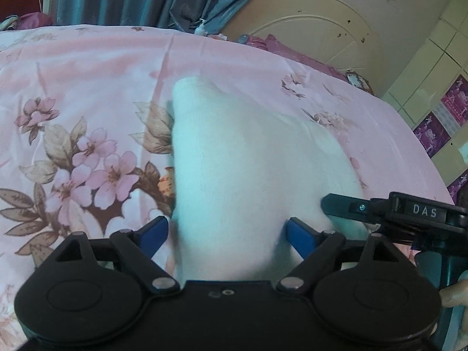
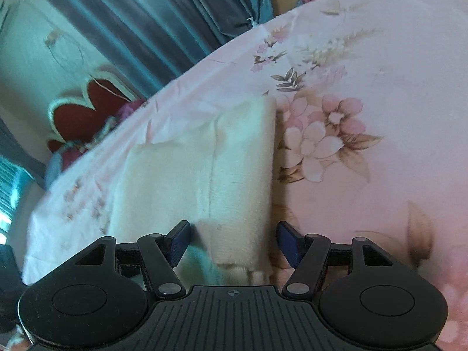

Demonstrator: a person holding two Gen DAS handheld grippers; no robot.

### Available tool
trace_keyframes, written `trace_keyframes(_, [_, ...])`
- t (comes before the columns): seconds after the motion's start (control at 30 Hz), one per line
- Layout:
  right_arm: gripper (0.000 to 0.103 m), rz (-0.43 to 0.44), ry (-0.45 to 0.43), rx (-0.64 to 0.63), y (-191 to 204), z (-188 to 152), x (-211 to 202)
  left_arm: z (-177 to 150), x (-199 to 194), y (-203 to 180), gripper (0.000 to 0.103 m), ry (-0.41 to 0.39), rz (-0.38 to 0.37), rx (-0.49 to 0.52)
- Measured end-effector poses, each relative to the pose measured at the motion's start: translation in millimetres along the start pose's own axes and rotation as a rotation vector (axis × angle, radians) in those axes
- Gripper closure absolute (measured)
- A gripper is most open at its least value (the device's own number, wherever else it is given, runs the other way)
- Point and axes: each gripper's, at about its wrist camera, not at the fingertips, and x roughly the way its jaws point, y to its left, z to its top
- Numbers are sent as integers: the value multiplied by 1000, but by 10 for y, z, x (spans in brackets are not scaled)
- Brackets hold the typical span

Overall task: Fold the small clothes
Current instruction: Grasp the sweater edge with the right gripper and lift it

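Garment (image 1: 239, 158), white, small, lay folded on pink floral bedsheet (image 1: 87, 67); straight edge beside flower print, bare sheet all round. Left gripper (image 1: 228, 234) jaws stood apart, cloth between, pads not pressing. Right gripper (image 2: 232, 241) jaws apart likewise, astride near hem. Curtain (image 2: 163, 14) hung beyond bed edge.

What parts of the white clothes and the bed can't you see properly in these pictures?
- Left wrist view: the white garment is blurred and its near end is hidden under the left hand-held gripper.
- Right wrist view: the garment's near hem goes behind the right hand-held gripper.
- Both views: the floral bedsheet is cut off by the picture edges.
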Motion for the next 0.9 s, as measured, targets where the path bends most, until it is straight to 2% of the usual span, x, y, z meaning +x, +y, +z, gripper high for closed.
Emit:
trace_keyframes(0.07, [39, 8, 7, -13, 25, 2, 18, 17, 15, -28, 30, -3, -16, 1])
trace_keyframes(0.17, [39, 2, 25, -71, 117, -10, 15, 41, 16, -66, 40, -5, -20, 3])
trace_keyframes(0.2, [42, -9, 26, -90, 124, -7, 19, 44, 10, -68, 41, -5, -20, 4])
trace_keyframes(0.37, [42, -30, 2, -117, 158, -26, 87, 60, 33, -94, 49, 2, -17, 34])
trace_keyframes(0.43, [51, -32, 6, -136, 215, -51, 107, 68, 27, -117, 56, -3, -14, 37])
trace_keyframes(0.47, [60, -22, 9, -130, 221, -52, 89, 65, 7, -129, 59, -7, -14, 42])
trace_keyframes(0.5, [67, -14, 7, -121, 222, -49, 68, 64, -12, -154, 61, -13, -11, 55])
trace_keyframes(0.57, [69, -10, -2, -124, 248, -50, 24, 73, -43, -198, 65, -24, -7, 78])
trace_keyframes(0.73, [70, 23, -36, -102, 364, -40, -91, 122, -214, -188, 68, -53, -32, 69])
trace_keyframes(0.9, [70, 55, -56, -135, 740, -39, -155, 211, -531, -82, 68, -80, -36, 92])
